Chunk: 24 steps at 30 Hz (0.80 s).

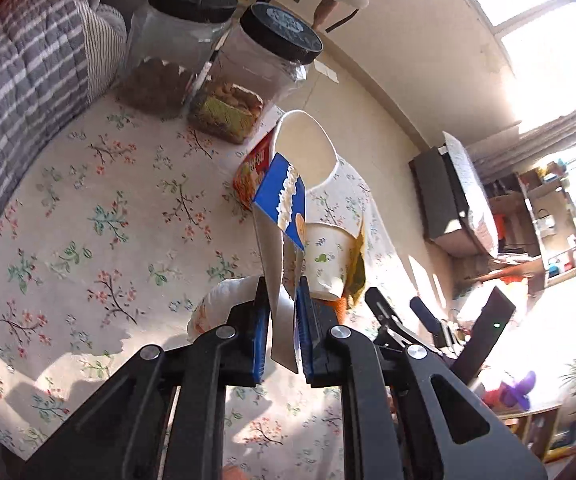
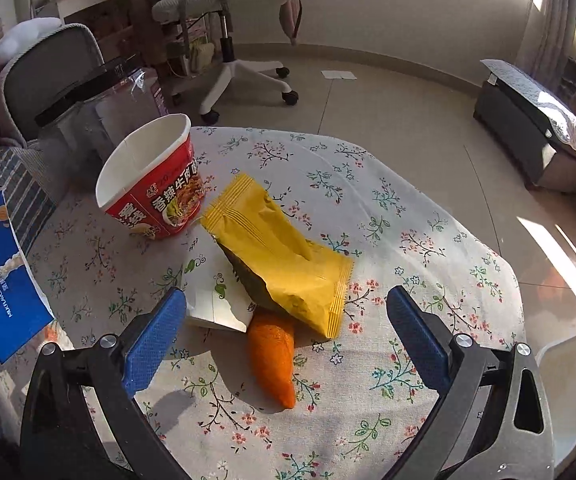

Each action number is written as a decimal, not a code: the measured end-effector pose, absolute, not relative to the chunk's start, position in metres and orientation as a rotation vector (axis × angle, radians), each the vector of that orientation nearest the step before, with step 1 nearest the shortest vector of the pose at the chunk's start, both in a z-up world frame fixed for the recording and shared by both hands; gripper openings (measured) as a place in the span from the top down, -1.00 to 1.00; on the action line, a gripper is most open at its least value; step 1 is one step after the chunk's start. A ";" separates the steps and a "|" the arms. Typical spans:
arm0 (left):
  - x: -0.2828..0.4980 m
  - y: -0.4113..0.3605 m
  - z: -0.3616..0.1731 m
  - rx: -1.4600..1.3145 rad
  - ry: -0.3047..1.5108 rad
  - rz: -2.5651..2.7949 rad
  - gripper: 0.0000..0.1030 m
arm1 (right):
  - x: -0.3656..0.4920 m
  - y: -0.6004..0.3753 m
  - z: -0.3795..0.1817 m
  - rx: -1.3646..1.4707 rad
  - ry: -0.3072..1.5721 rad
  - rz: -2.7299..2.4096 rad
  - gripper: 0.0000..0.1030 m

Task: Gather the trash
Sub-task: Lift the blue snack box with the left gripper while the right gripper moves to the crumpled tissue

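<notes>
home living room | floral tablecloth (image 2: 428, 208) | quilted sofa (image 1: 19, 64) | swivel chair (image 2: 231, 4)

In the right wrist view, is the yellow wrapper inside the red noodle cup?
No. The yellow wrapper lies on the tablecloth beside the red noodle cup, resting partly on a white paper cup.

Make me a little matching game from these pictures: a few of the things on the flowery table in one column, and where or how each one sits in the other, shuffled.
Things:
1. blue biscuit box
2. red noodle cup
3. yellow snack bag
4. orange carrot-shaped thing

States:
A. stands upright and open on the tablecloth
B. lies flat on the cloth, nearest the open right tongs
C. flattened, pinched in the left tongs
D. lies propped across the white paper cup

Pairs: 1-C, 2-A, 3-D, 4-B
</notes>
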<state>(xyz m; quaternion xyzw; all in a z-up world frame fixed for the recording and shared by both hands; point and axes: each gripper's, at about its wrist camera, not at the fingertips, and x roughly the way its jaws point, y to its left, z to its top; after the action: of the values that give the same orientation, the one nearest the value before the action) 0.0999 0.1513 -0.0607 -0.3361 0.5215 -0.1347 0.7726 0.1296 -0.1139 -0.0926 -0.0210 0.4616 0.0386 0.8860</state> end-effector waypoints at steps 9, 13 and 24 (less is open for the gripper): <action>0.116 0.172 -0.120 -0.716 1.325 -0.113 0.72 | 0.110 -0.092 -0.094 -0.012 0.973 0.195 -0.87; 0.123 0.182 -0.134 -0.745 1.330 -0.064 0.26 | 0.096 -0.061 -0.097 -0.083 0.956 0.299 -0.87; 0.140 0.209 -0.149 -0.728 1.267 0.063 0.13 | 0.099 -0.055 -0.114 -0.076 1.016 0.335 -0.87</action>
<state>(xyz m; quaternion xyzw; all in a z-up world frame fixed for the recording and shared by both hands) 0.1403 0.2085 -0.1487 -0.3322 0.5785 0.0289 0.7444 0.0987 -0.0547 -0.1138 -0.0361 0.4842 0.1598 0.8595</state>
